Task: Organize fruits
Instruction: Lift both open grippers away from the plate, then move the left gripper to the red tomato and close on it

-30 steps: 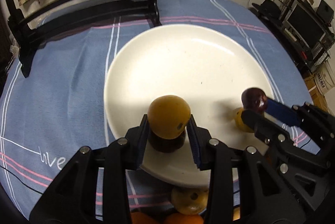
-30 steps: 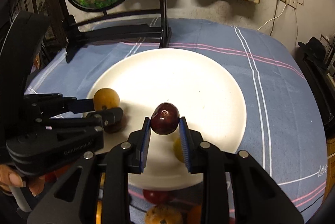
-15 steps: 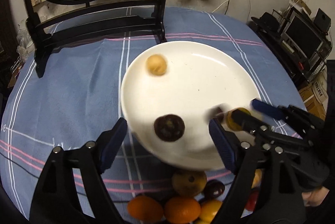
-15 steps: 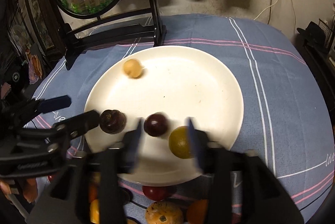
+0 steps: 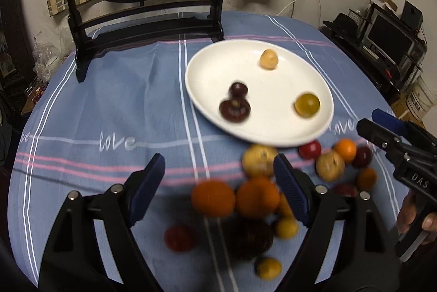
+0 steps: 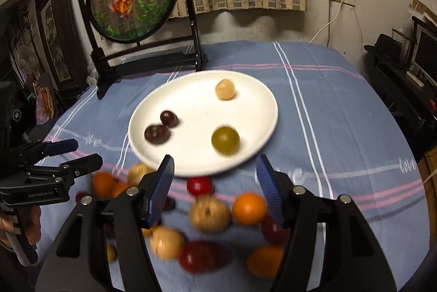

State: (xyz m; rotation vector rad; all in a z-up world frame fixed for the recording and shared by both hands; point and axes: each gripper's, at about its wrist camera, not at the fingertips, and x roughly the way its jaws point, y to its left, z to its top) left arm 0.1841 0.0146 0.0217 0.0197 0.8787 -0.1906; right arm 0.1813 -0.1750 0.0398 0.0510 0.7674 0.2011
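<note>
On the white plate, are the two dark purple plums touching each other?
Touching. In the left wrist view the smaller dark plum overlaps the larger dark plum with no white plate between; the right wrist view agrees.

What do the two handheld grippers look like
Both the left gripper and the right gripper are matte black plastic linkages with silver screws. Their fingers carry ribbed blue pads. White lettering marks each body, too blurred to read fully. No sleeves or cables show.
</note>
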